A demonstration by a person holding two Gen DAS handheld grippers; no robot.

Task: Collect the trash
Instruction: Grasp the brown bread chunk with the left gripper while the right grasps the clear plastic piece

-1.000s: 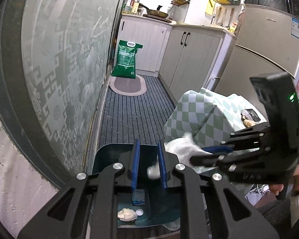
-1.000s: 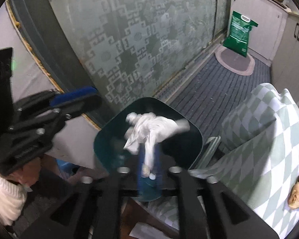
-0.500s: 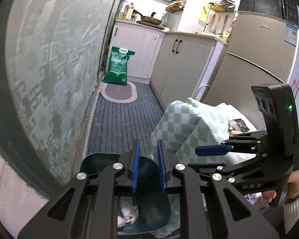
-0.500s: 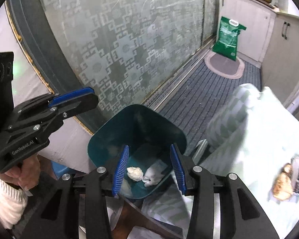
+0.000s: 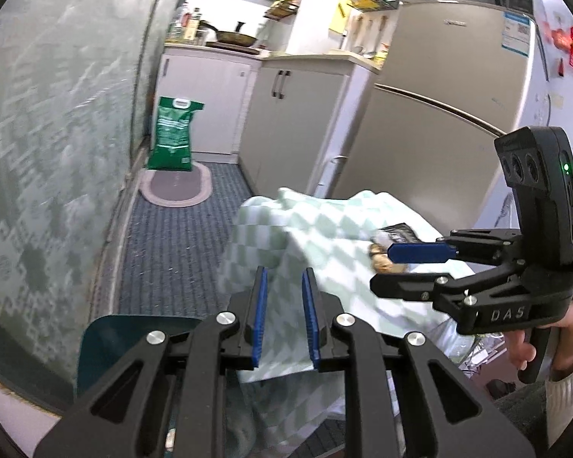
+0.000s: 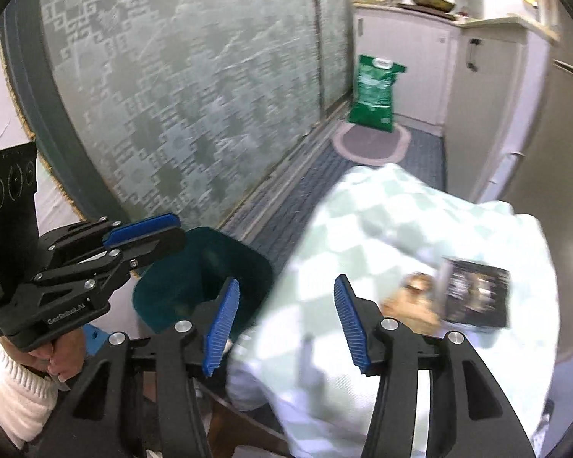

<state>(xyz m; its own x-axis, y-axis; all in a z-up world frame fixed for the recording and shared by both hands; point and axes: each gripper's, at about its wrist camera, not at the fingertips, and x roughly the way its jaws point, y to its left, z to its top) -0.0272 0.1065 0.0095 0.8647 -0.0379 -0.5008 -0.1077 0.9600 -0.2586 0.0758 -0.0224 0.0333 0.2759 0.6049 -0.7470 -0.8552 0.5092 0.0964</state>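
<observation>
A dark teal trash bin [image 6: 195, 267] stands on the floor beside a table under a green-checked cloth [image 6: 401, 221]; its rim also shows in the left wrist view [image 5: 107, 339]. A black wrapper [image 6: 473, 294] and brown scraps [image 6: 412, 297] lie on the cloth; they also show in the left wrist view [image 5: 393, 236]. My right gripper [image 6: 286, 316] is open and empty over the cloth's edge, just right of the bin. My left gripper [image 5: 282, 313] is narrowly open and empty, above the bin's right rim and the cloth.
A frosted patterned glass door [image 6: 195, 87] runs along the left. A green bag [image 5: 174, 133] and an oval mat [image 5: 175, 187] sit on the striped floor ahead. Kitchen cabinets [image 5: 286, 122] and a fridge [image 5: 439, 114] stand behind the table.
My right gripper let the white tissue go into the bin, opened wide and swung right over the table. My left gripper lifted and turned right, away from the bin's inside.
</observation>
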